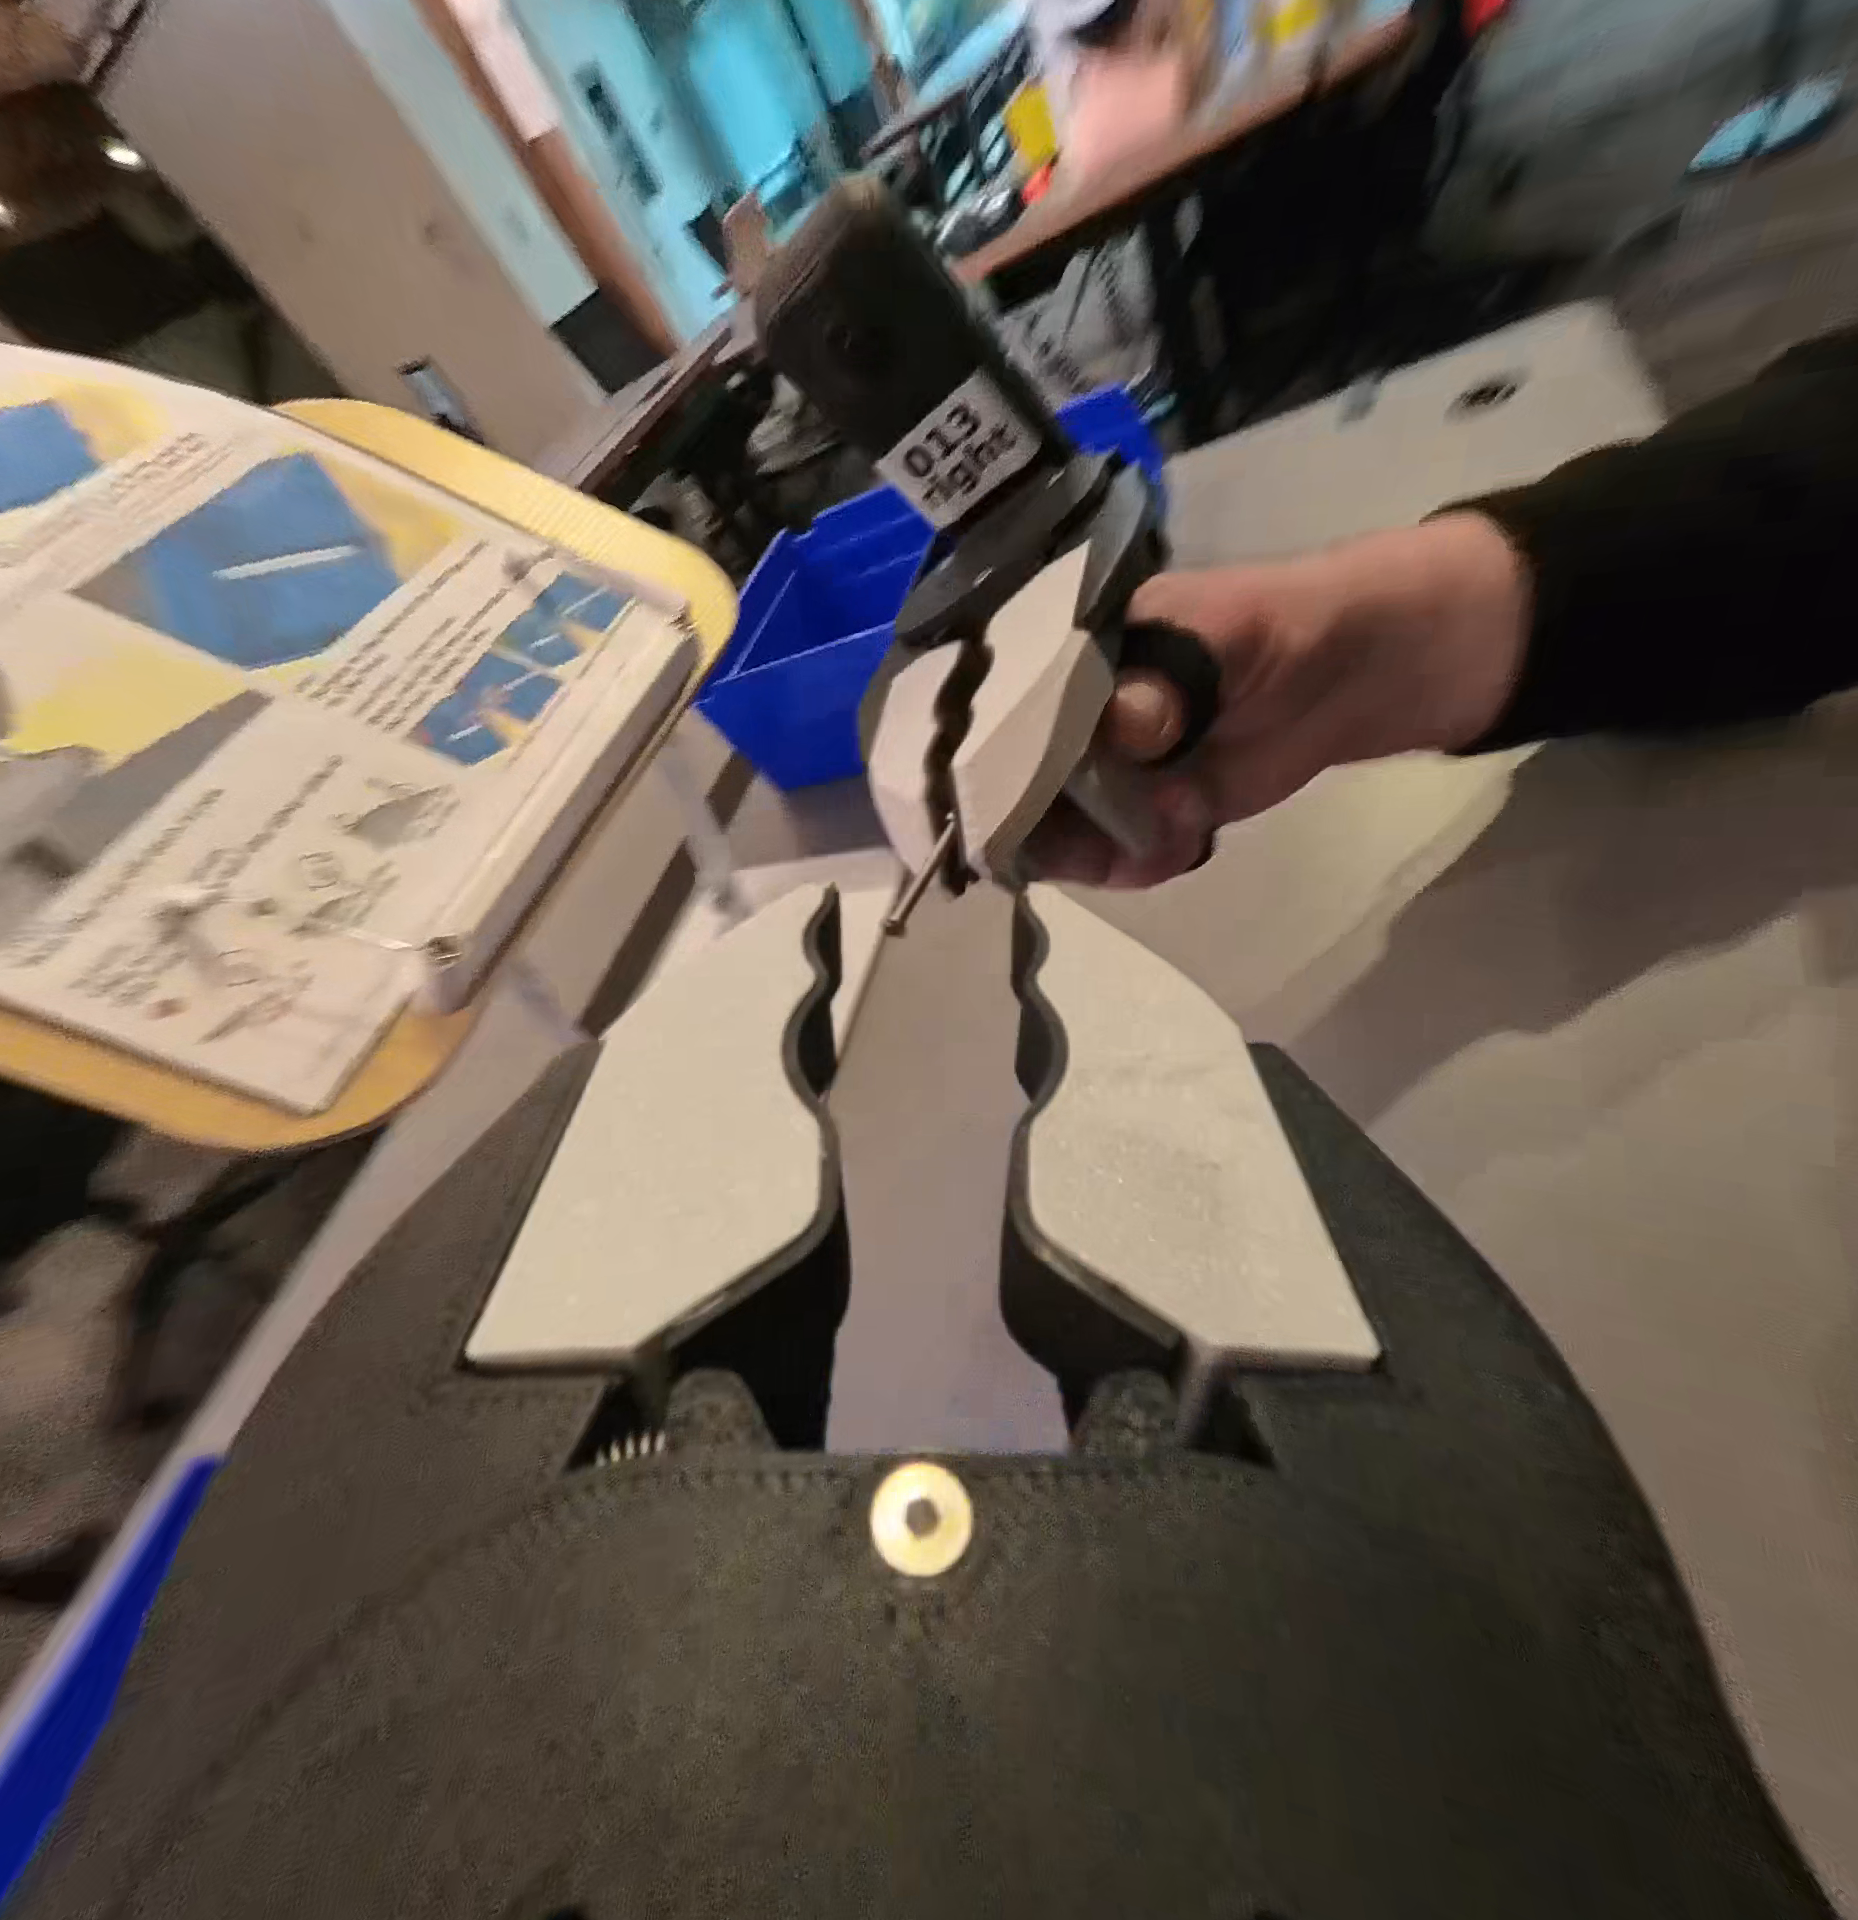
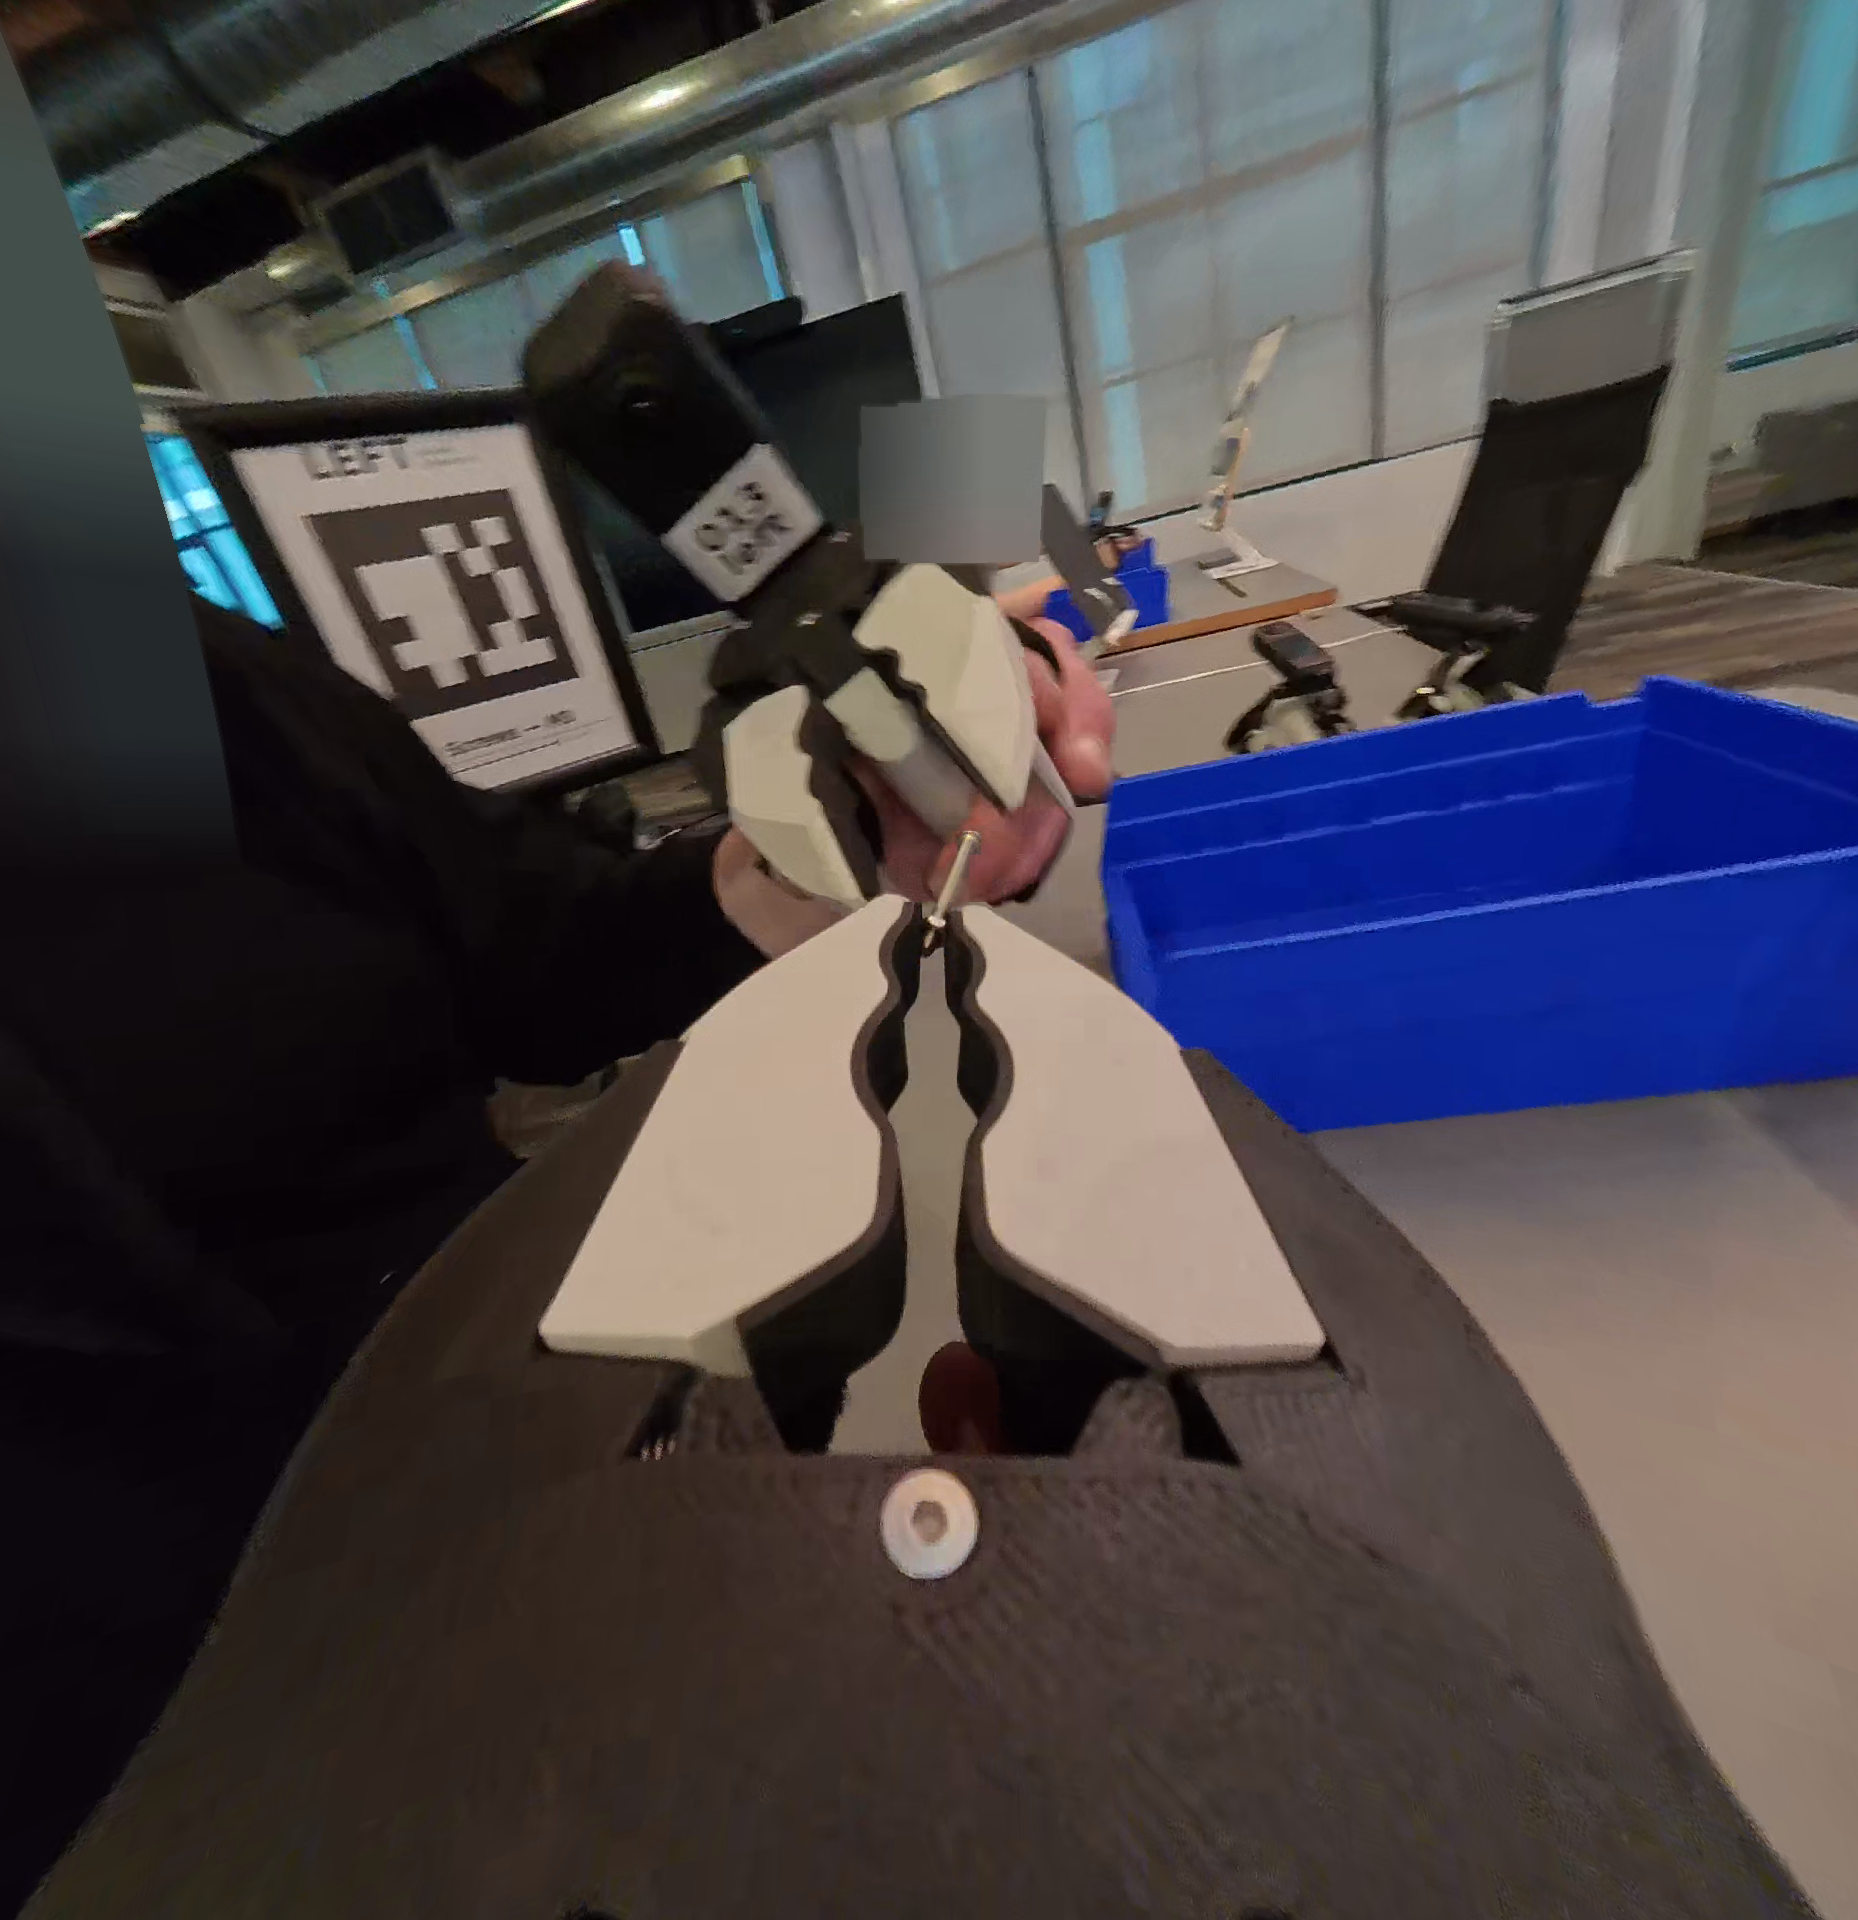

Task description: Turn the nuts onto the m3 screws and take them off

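Observation:
A thin metal m3 screw is pinched at one end in the tips of my right gripper, which is shut on it. The screw points away toward my left gripper, whose fingers stand apart on either side of its free end. In the left wrist view, my left gripper is open and empty. The screw sticks out of the right gripper down into the gap at my left fingertips. I cannot make out a nut in either view.
A blue plastic bin stands on the grey table to the right of the grippers; it also shows in the left wrist view. A printed sheet on a yellow board is at left. A framed marker sign stands behind. Left and right tips are no more than a few centimetres apart.

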The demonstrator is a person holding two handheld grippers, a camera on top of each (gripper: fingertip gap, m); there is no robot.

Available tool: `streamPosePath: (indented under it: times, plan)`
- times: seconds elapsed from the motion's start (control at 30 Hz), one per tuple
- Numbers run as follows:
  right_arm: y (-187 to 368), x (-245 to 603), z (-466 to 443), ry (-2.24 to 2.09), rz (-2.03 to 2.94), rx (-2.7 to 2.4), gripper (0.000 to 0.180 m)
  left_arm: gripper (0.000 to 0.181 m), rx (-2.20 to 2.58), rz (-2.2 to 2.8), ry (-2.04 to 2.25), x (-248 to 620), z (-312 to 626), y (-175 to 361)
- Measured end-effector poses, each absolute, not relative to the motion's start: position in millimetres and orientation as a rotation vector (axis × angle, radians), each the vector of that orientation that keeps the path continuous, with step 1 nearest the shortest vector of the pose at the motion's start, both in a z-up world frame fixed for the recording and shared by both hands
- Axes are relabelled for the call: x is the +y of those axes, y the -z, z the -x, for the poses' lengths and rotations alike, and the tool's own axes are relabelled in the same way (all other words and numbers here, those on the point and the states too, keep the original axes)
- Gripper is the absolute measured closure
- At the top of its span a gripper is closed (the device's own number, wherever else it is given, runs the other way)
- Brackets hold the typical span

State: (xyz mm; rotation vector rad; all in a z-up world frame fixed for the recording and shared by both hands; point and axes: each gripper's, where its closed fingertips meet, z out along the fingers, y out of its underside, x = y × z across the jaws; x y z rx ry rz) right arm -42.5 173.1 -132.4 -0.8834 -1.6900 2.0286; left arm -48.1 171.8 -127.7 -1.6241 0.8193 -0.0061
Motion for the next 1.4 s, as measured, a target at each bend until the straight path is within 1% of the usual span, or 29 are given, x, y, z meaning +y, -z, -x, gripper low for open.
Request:
streamPosePath:
  times: [0.07,0.1,0.17,0.27,0.3,0.33,0.4,0.57,0.7,1.0,1.07,1.17,1.4]
  plan:
    - [132.3,168.1,34.8,-2.053,0.831,-1.726,0.175,0.162,0.804,1.612,0.153,171.0,36.2,133.0]
    - [132.8,167.9,32.9,-2.049,0.822,-1.736,0.175,0.161,0.791,1.602,0.197,171.5,32.5,135.1]
    - [134.6,165.7,28.3,-2.049,0.796,-1.767,0.175,0.167,0.760,1.568,0.273,170.3,30.2,133.5]
    - [132.4,163.0,22.7,-2.097,0.753,-1.774,0.175,0.164,0.749,1.561,0.324,171.1,29.0,135.6]
    - [131.9,163.1,22.1,-2.108,0.751,-1.773,0.175,0.165,0.760,1.573,0.325,171.8,28.4,139.2]
    - [131.9,162.7,21.5,-2.118,0.746,-1.778,0.175,0.171,0.775,1.562,0.352,169.9,25.2,139.8]
    - [131.8,161.3,19.7,-2.136,0.732,-1.783,0.175,0.175,0.773,1.546,0.391,168.4,22.3,138.5]
    - [134.9,158.6,19.7,-2.139,0.730,-1.804,0.175,0.172,0.760,1.497,0.477,164.7,19.3,133.6]
    - [135.9,156.7,18.6,-2.158,0.718,-1.808,0.175,0.176,0.764,1.496,0.490,164.0,18.2,135.9]
    - [137.0,158.7,21.5,-2.166,0.734,-1.774,0.175,0.178,0.757,1.482,0.473,165.3,20.2,137.5]
    - [139.7,163.1,25.5,-2.128,0.784,-1.770,0.159,0.178,0.751,1.475,0.453,166.8,21.8,136.5]
    - [139.1,171.5,26.5,-2.100,0.841,-1.740,0.146,0.178,0.749,1.465,0.412,168.5,24.2,136.0]
    - [130.5,177.5,27.4,-2.096,0.868,-1.668,0.145,0.178,0.739,1.447,0.402,170.9,22.8,135.0]
